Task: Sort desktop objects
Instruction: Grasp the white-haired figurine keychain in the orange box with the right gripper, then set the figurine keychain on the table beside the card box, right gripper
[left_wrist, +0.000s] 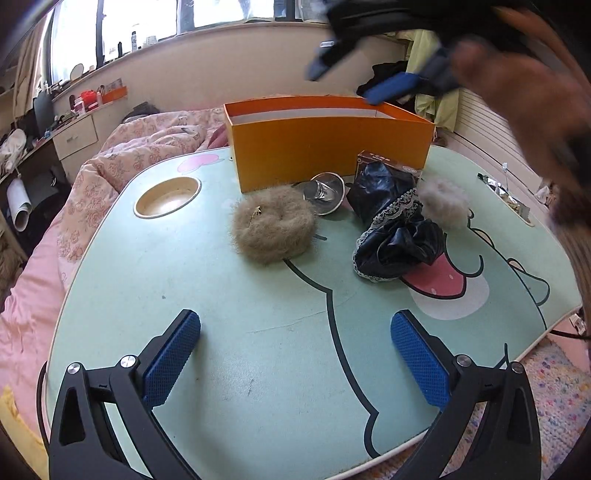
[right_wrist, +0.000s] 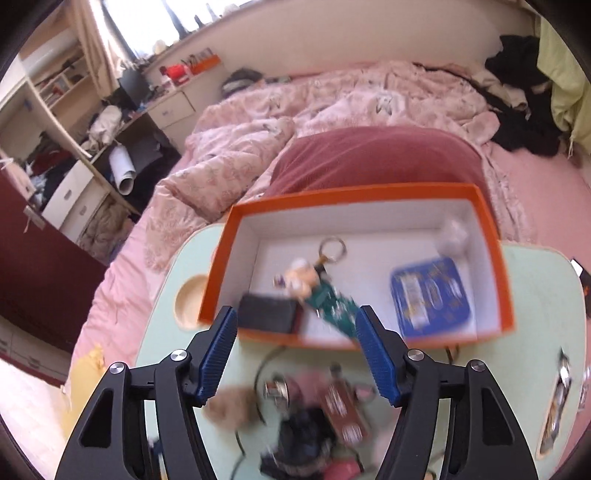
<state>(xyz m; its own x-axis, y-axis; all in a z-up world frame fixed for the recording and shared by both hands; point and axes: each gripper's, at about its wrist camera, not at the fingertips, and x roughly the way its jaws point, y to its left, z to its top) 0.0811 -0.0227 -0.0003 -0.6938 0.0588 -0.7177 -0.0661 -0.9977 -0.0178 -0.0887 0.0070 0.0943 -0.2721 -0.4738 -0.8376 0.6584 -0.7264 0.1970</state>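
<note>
- Orange box (right_wrist: 495, 258) sits at the table's 12 o'clock, keychain (right_wrist: 314, 280) and blue tin (right_wrist: 432, 295) already inside.
- Tan scrunchie (left_wrist: 271, 229), glass (left_wrist: 325, 190) and black lace (left_wrist: 395, 225) crowd its front; a sloppy grab could knock the glass.
- My left claw (left_wrist: 295, 358) is wide open, right claw (right_wrist: 295, 347) parted, both empty.

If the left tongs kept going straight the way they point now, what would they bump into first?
Probably the bare mint-green cartoon tabletop, since the left tongs tilt downward and stand open and empty. The fluffy tan fur ring lies farther along, though depth is uncertain.
</note>
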